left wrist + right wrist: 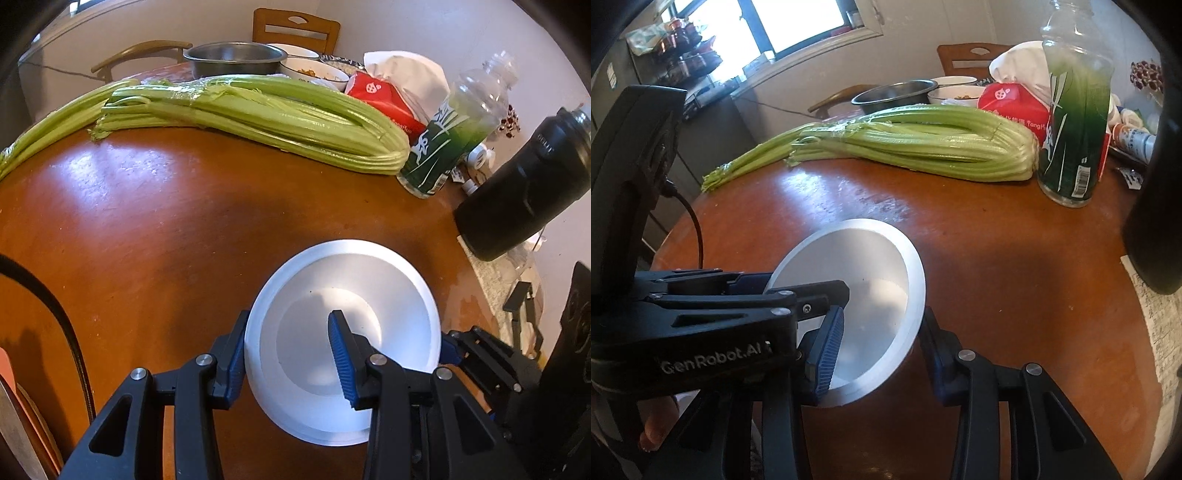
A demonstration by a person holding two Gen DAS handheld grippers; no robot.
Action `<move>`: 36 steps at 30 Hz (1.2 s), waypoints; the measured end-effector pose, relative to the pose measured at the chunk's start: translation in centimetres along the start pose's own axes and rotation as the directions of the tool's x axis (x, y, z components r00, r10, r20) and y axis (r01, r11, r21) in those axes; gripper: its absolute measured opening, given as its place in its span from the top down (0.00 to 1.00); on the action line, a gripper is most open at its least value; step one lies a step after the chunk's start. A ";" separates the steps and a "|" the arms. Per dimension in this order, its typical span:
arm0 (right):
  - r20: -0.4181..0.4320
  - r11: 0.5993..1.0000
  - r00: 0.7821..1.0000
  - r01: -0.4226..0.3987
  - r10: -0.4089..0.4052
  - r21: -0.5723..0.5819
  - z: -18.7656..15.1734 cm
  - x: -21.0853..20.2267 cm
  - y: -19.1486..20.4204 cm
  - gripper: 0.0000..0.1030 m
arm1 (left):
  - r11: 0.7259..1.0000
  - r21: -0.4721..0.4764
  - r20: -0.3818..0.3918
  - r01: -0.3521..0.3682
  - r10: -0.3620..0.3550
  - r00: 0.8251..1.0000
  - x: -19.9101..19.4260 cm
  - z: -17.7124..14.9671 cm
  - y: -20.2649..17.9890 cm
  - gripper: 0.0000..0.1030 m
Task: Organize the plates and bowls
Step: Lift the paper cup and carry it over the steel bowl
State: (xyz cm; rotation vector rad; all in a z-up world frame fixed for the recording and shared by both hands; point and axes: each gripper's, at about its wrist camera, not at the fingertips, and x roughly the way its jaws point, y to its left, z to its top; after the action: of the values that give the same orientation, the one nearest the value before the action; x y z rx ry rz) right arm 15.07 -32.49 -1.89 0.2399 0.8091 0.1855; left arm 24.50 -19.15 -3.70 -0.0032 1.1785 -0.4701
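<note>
Your round wooden table (147,229) carries a long celery bunch (258,118) on the side far from the white bowl (343,332), with a green-labelled bottle (447,144) at the celery's root end. The bowl sits near the table's near edge. Your left gripper (291,354) clamps the bowl's wall; your right gripper (882,343) clamps its opposite wall.

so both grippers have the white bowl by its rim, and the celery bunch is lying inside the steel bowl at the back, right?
Not the celery. In the left wrist view it lies on the table, in front of the steel bowl. Both the left gripper and right gripper do clamp the white bowl rim.
</note>
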 end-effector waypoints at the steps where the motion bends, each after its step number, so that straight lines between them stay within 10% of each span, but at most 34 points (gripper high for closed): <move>1: 0.002 1.000 1.000 0.002 -0.002 -0.003 0.0 -0.1 0.3 0.58 | 1.000 -0.003 0.003 -0.003 0.003 1.000 -0.2 -0.1 0.1 0.60; 36: 0.161 0.992 0.984 -0.062 0.079 -0.112 -1.9 -8.0 8.4 0.58 | 0.999 -0.007 0.217 -0.041 0.041 0.975 -12.5 -6.3 1.5 0.60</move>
State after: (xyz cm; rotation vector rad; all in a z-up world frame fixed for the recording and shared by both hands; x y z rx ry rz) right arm 7.64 -26.21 4.74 0.1805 0.6244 0.2714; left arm 15.72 -11.87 4.51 -0.0319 0.9623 -0.4203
